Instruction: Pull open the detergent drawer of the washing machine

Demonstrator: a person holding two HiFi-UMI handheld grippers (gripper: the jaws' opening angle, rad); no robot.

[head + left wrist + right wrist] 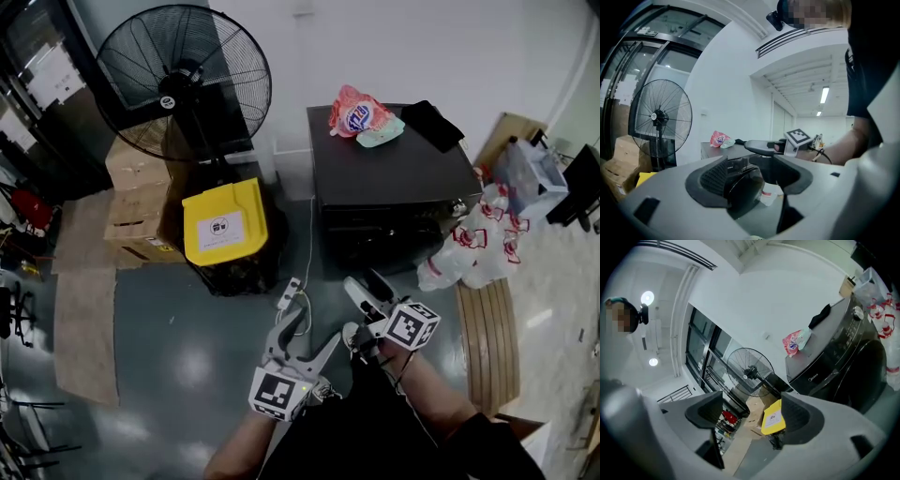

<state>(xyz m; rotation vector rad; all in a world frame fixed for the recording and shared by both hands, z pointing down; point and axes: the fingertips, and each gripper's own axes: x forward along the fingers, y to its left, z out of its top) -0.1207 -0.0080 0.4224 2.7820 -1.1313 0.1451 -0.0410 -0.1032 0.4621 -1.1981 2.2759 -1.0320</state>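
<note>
The dark washing machine [394, 178] stands ahead against the wall, and I cannot pick out its detergent drawer on the front panel [375, 217]. A pink detergent bag [354, 112] and a black cloth [431, 122] lie on its top. Both grippers hang in the air short of the machine. My left gripper [309, 333] is open and empty. In the left gripper view the machine [736, 161] shows between the jaws of the left gripper [754, 180]. My right gripper [368, 289] is open, rolled, with nothing between its fingers. Its own view has the machine [843, 362] at the right.
A big standing fan [183, 80] and a yellow-lidded bin [225, 220] stand left of the machine, beside cardboard boxes [136, 202]. White plastic bags [478, 244] lie at the machine's right. A power strip [288, 293] lies on the floor, a wooden slatted board [487, 328] to the right.
</note>
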